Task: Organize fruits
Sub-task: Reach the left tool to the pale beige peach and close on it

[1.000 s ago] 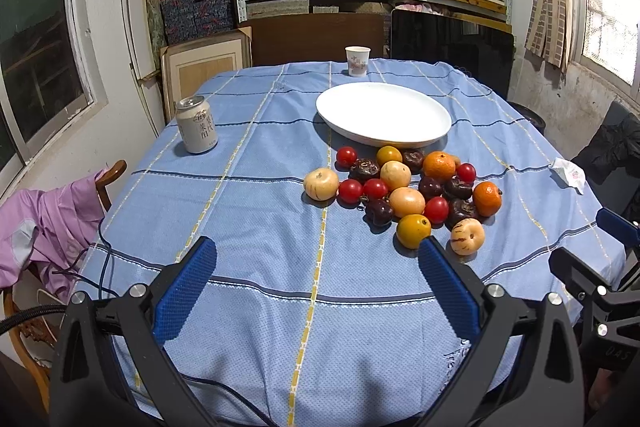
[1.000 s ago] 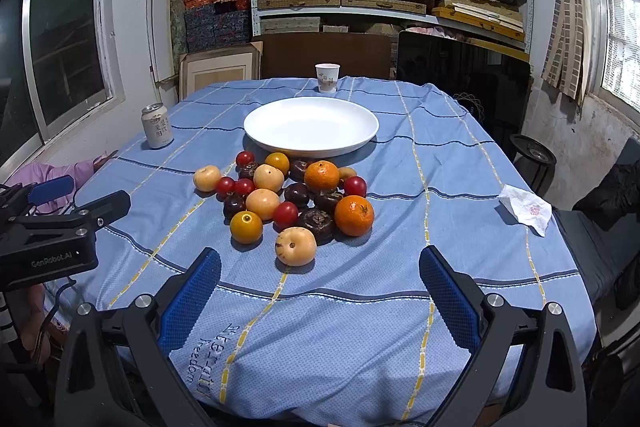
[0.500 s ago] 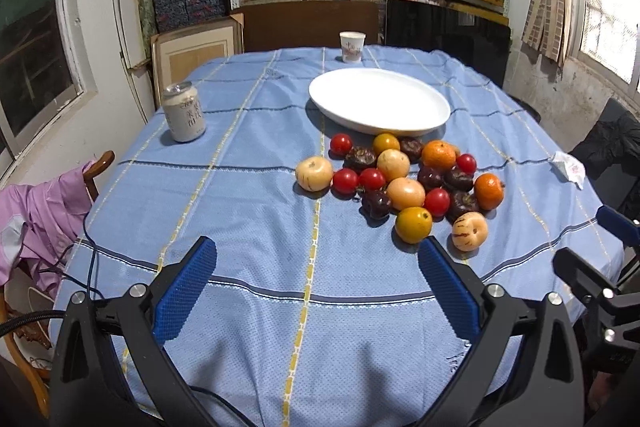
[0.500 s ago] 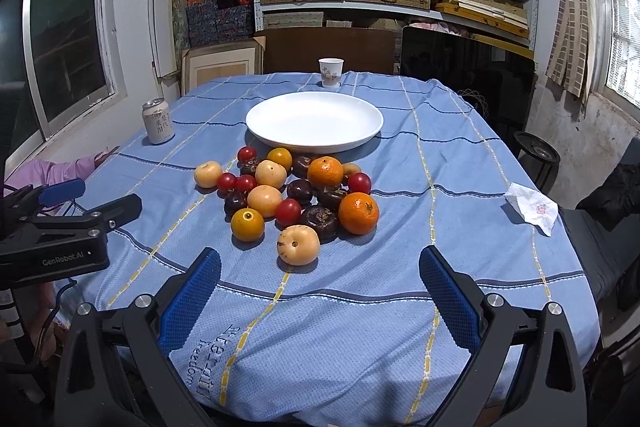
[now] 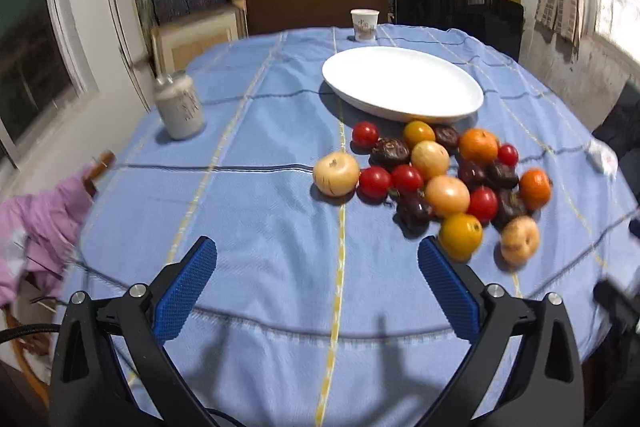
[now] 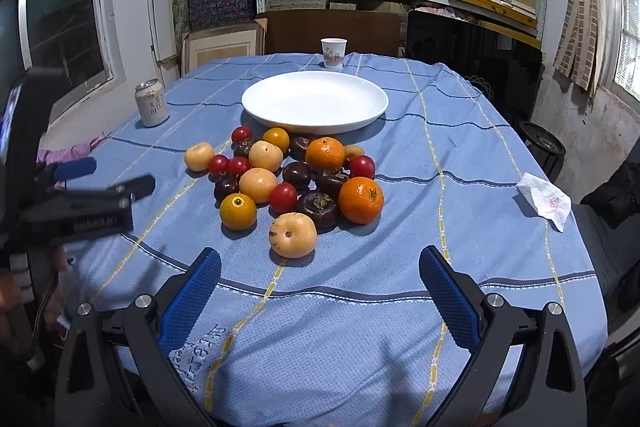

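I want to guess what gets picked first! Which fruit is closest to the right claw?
The pale yellow round fruit at the front edge of the pile. It sits nearer the open right claw than the yellow-orange fruit and the orange behind it.

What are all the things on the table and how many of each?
white plate: 1, white, far middle, nothing on it
fruit pile: mixed red, orange, yellow, tan and dark purple, just in front of the plate
oranges: 2, orange, right side of the pile
paper cup: 1, white, far edge
can: 1, silver, left side
tissue: 1, white, crumpled, right side
tablecloth: 1, blue
left gripper: open, holding nothing
right gripper: open, holding nothing
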